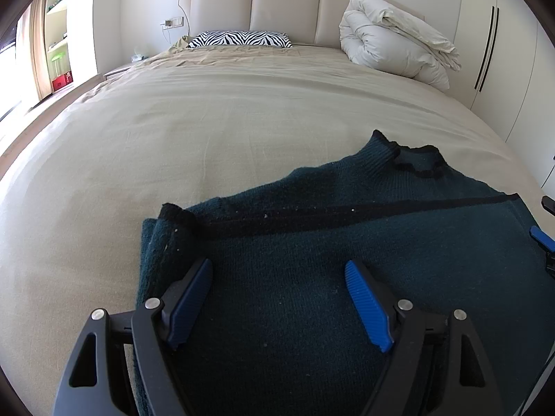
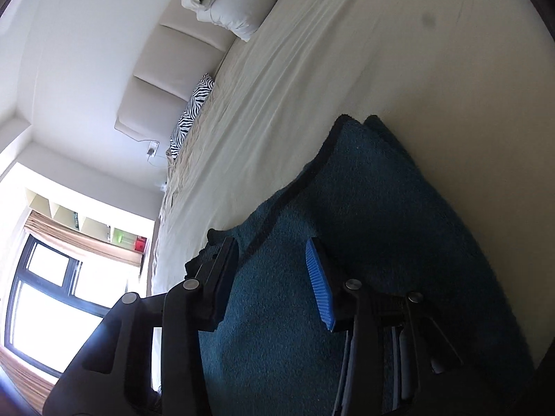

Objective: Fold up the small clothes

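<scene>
**Q:** Bedroom, beige bed sheet filling most of both frames, padded headboard at top centre of the left view; rolled white duvet upper right, zebra pillow below the headboard. And the garment?

**A:** Dark teal sweater, partly folded, spread on the sheet across the lower centre and right of the left view; black-trimmed collar toward the right, black-edged hem band running diagonally.

**Q:** Claws?

**A:** Left gripper at bottom centre, jaws spread wide, nothing pinched, blue pads poised over the knit's near edge. Right gripper at bottom centre of its own view, jaws roughly half apart with teal fabric lying between them; pressing on the cloth or not: cannot tell.

**Q:** Likely trouble?

**A:** Probably a one-layer grab. Several layers stacked along the left side fold; catching only the top one would peel the fold open on lifting. Uneven pull between the two claws, judged likely given one wide and one narrower, would skew the crease or drag the whole sweater across the slick sheet.
</scene>
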